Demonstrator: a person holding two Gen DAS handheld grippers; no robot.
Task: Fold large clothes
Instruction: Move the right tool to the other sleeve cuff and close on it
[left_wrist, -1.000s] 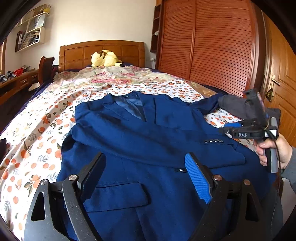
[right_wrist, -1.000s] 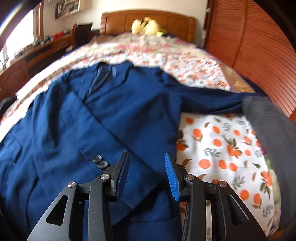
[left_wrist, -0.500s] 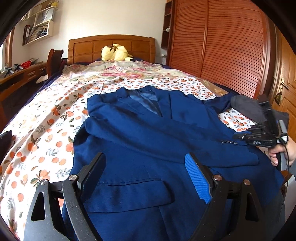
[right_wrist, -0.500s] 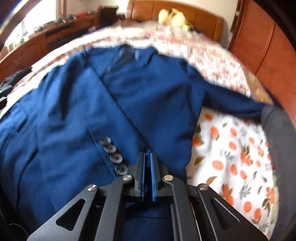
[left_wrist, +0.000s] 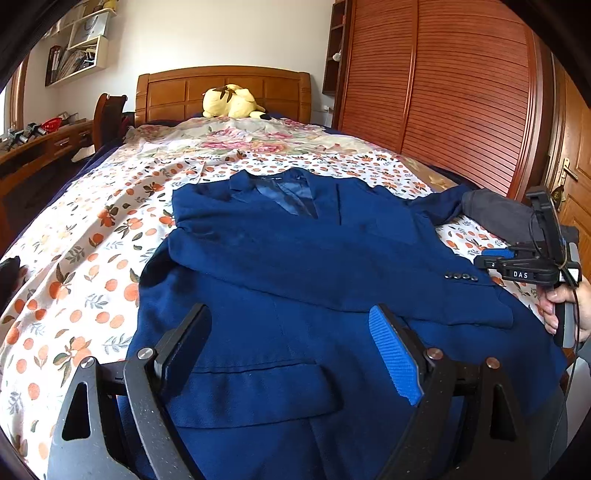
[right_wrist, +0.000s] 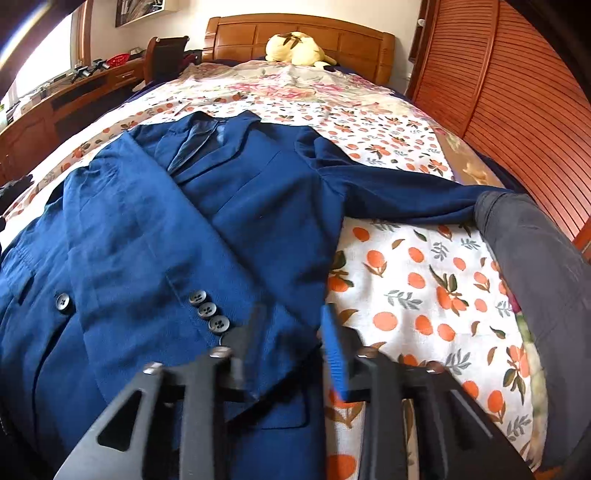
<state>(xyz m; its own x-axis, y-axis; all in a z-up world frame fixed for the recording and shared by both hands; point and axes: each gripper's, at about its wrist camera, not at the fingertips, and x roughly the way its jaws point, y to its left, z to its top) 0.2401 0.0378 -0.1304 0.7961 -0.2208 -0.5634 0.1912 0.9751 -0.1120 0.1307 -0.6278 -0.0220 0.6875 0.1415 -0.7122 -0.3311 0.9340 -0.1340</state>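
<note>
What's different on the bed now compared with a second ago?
The right gripper shut its fingers half a second ago over the folded sleeve's cuff and has just been opening them; the cuff lies between the fingers, unpinched. The blue jacket kept its shape, one sleeve folded across, the other stretched out. The left gripper hung wide open throughout.

left gripper (left_wrist: 291, 354) hangs wide open, right gripper (right_wrist: 291, 347) (jaws just reopening) holds nothing.
</note>
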